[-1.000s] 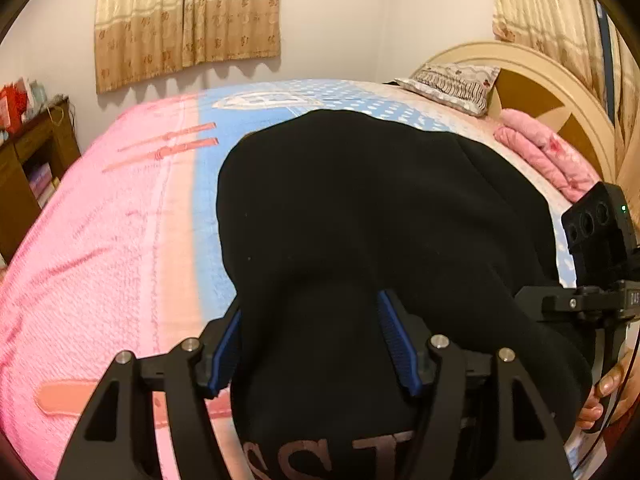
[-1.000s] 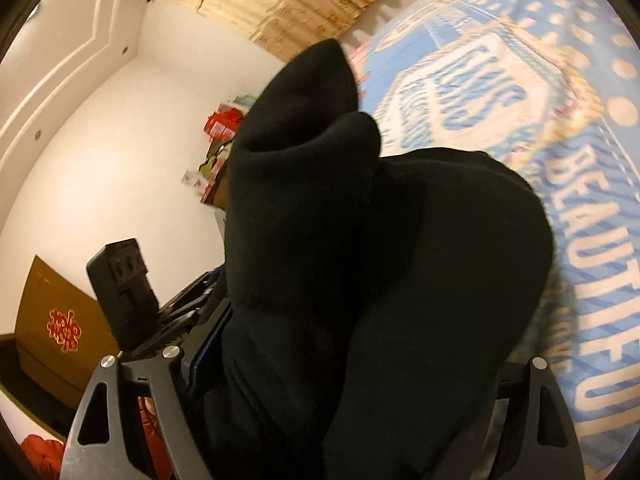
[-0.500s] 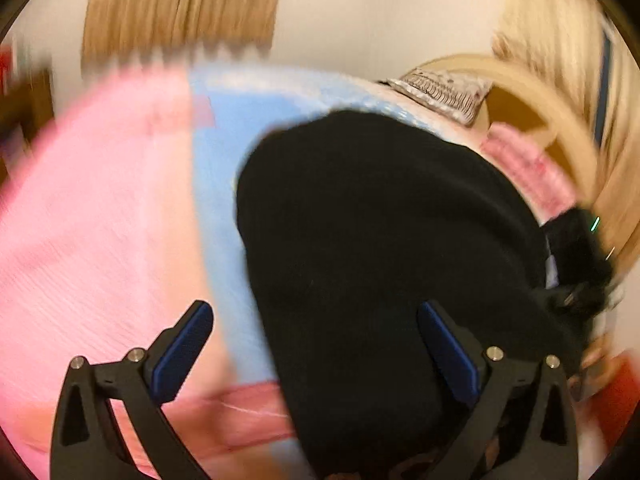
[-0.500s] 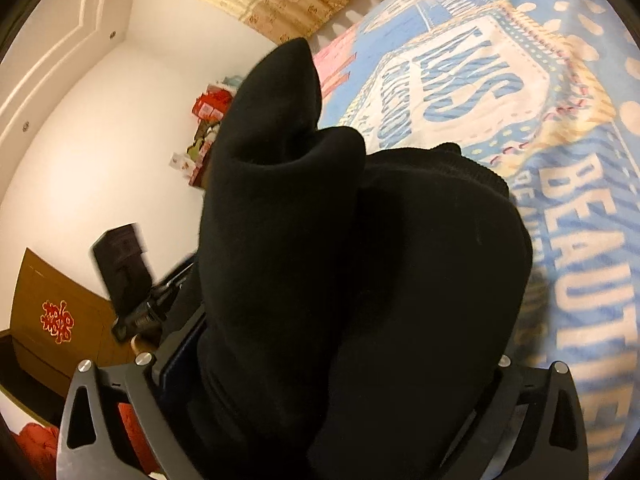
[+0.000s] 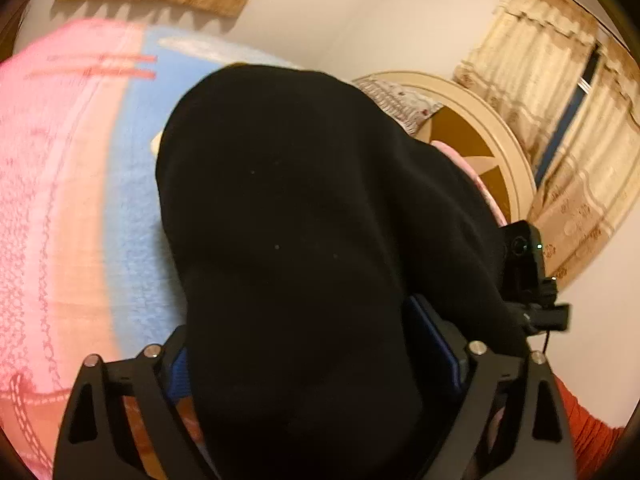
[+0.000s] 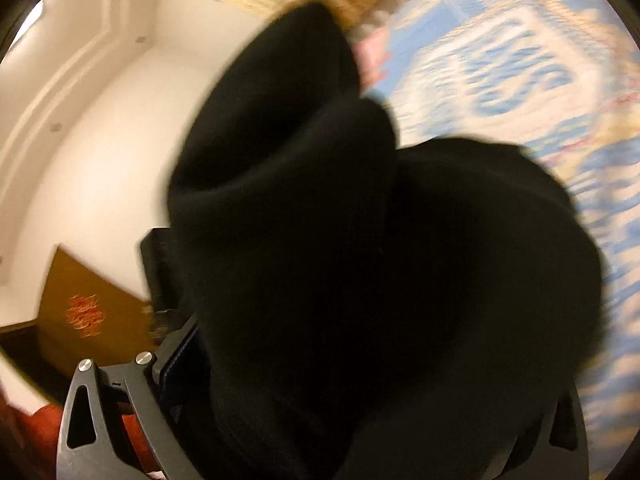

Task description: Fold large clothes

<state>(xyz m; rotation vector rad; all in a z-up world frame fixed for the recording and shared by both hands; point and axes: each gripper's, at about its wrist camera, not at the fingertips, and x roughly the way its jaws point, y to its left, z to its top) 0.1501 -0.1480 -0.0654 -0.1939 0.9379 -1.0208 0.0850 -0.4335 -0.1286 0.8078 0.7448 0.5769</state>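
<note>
A bunched black garment point(image 5: 312, 240) fills both views between the closing left gripper's point(image 5: 316, 364) and right gripper's point(image 6: 360, 380) spread fingers, hiding the pink-and-blue bedspread point(image 5: 80, 200) and headboard point(image 5: 480, 128).

The left gripper point(image 5: 316, 364) points forward and somewhat downward, its jaws spread wide and now closing, with black cloth bulging between the blue pads point(image 5: 434, 344). The right gripper point(image 6: 360, 380) also stands spread to its widest, cloth filling the gap between its fingers; only its left finger's pad point(image 6: 180, 356) shows. Whether either presses the cloth cannot be told.
</note>
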